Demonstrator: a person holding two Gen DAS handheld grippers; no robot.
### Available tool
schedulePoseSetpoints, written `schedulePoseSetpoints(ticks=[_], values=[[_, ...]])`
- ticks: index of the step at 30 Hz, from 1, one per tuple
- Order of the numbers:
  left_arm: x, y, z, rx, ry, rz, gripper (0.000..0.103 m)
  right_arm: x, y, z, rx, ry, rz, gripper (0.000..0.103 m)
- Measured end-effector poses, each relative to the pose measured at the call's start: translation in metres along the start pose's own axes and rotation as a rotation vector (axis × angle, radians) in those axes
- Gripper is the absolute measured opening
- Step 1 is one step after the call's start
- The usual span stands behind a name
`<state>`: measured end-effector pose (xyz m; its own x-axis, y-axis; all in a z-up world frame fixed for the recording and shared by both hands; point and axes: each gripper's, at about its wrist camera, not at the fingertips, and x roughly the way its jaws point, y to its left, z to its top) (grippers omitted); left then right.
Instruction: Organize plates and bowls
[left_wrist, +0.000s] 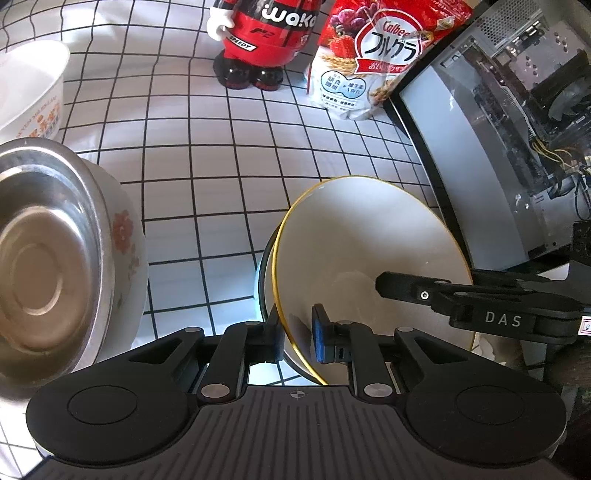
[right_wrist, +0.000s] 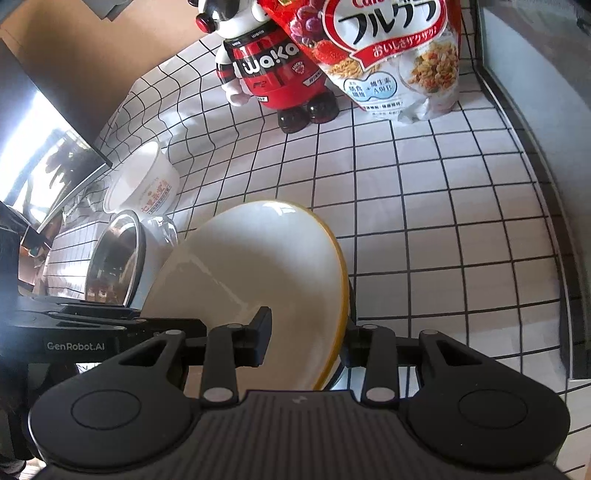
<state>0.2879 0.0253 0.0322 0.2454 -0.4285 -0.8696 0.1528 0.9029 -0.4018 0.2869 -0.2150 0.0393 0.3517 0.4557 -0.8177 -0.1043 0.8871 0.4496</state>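
Note:
A white plate with a gold rim (left_wrist: 354, 240) is held tilted above the checked tablecloth by both grippers. My left gripper (left_wrist: 297, 338) is shut on its left rim, one finger on each side. My right gripper (right_wrist: 306, 339) is shut on the opposite rim of the same plate (right_wrist: 258, 251); its arm also shows in the left wrist view (left_wrist: 480, 302). A steel bowl (left_wrist: 40, 243) nested in a flowered white bowl (left_wrist: 125, 240) stands at the left. A white bowl with orange print (left_wrist: 33, 85) stands behind it, and also shows in the right wrist view (right_wrist: 144, 181).
A red mascot bottle (left_wrist: 262, 40) and a red cereal bag (left_wrist: 376, 55) stand at the back of the table. A computer case (left_wrist: 517, 122) lies along the right edge. A dark screen (right_wrist: 48, 162) is at the left.

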Motion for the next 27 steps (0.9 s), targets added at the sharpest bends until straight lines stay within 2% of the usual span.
schedulePoseSetpoints(ticks=[20, 27], values=[[-0.003, 0.000, 0.000, 0.003, -0.003, -0.006, 0.017, -0.011, 0.000, -0.001, -0.005, -0.007, -0.004, 0.037], [-0.002, 0.002, 0.004, -0.006, -0.001, 0.000, 0.017, -0.008, -0.001, 0.010, -0.004, -0.014, -0.014, 0.037]])
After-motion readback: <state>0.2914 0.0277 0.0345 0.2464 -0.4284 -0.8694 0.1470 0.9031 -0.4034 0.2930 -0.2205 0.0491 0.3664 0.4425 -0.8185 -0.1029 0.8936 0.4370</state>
